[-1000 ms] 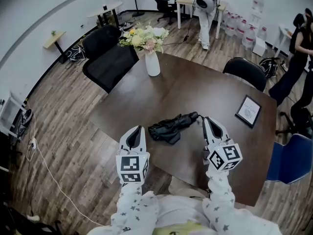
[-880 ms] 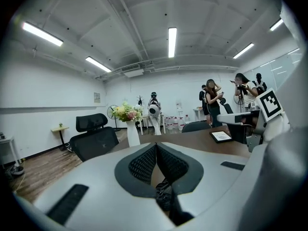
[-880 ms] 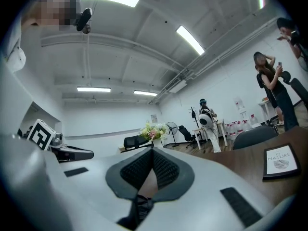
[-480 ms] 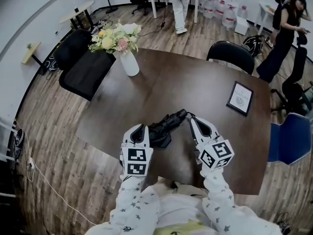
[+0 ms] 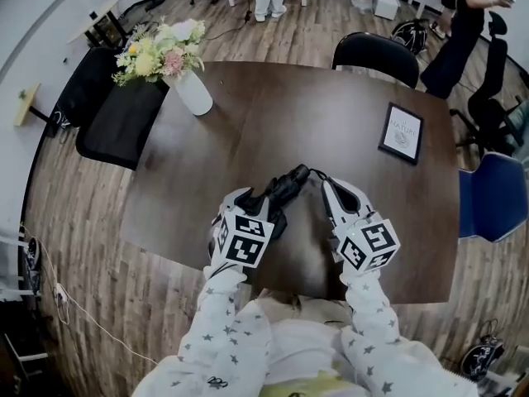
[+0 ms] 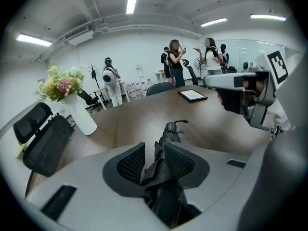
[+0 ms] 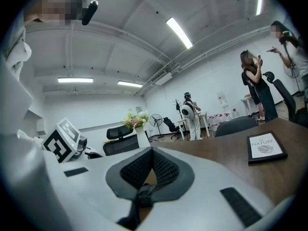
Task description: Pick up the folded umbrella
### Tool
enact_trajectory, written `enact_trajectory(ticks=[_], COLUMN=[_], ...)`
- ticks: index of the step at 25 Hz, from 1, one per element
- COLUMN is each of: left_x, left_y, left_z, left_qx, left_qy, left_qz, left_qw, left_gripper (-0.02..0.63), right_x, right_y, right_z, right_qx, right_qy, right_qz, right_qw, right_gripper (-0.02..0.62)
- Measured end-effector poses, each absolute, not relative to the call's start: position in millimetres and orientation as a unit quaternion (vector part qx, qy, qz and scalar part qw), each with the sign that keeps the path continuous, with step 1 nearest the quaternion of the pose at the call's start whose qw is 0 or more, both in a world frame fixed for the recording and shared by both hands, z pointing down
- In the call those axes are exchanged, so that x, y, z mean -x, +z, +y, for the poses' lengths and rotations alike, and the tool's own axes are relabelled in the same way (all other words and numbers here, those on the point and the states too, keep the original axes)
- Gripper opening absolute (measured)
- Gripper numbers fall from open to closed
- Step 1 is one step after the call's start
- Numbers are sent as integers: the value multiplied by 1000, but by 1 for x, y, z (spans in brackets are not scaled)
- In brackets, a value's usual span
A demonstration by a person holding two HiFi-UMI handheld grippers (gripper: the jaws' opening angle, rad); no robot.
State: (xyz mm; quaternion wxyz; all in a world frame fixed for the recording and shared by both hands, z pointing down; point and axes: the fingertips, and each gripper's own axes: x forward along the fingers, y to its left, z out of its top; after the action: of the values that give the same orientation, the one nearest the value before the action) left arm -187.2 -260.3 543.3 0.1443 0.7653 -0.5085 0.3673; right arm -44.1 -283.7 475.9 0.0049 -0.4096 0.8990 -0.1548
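Item: folded umbrella [image 5: 285,190] lying on bench [image 5: 248,122] by near edge | left hand-held gripper [image 5: 252,198]: jaws just opening, apart, umbrella between them | right hand-held gripper [image 7: 151,153]: jaws together, empty | judged light, fabric soft and slippery; clamp mid-body over stiff shaft.

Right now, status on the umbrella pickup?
Left hand-held gripper jaws just opening, straddling folded umbrella, not clamped. Right hand-held gripper shut beside its handle. Umbrella flat on table; nothing blocking.
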Motion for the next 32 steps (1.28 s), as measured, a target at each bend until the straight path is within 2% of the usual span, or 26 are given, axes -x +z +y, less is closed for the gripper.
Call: enact_trajectory(ticks=[4,6,12,32], left_x=[177,172,168,160], left_y=[571,586,623,670], left_z=[-263,-265,-271,-273], left_qx=[-766,-767,-758,-738], left_qy=[408,422,472,536], left_qz=[-467,-450,-412,-354], left_qw=[166,175,182,206], left_gripper=[187,268,328,347], right_x=[36,33,26,6], right_y=[485,489,503,532], right_z=[-279,-279,-278,-273], right_qx=[428,433,445,469], right_qy=[-165,-171,-187,-217], right_qz=[889,885,876,856], right_qw=[1,2,-1,-9], right_gripper=[21,21,21,21])
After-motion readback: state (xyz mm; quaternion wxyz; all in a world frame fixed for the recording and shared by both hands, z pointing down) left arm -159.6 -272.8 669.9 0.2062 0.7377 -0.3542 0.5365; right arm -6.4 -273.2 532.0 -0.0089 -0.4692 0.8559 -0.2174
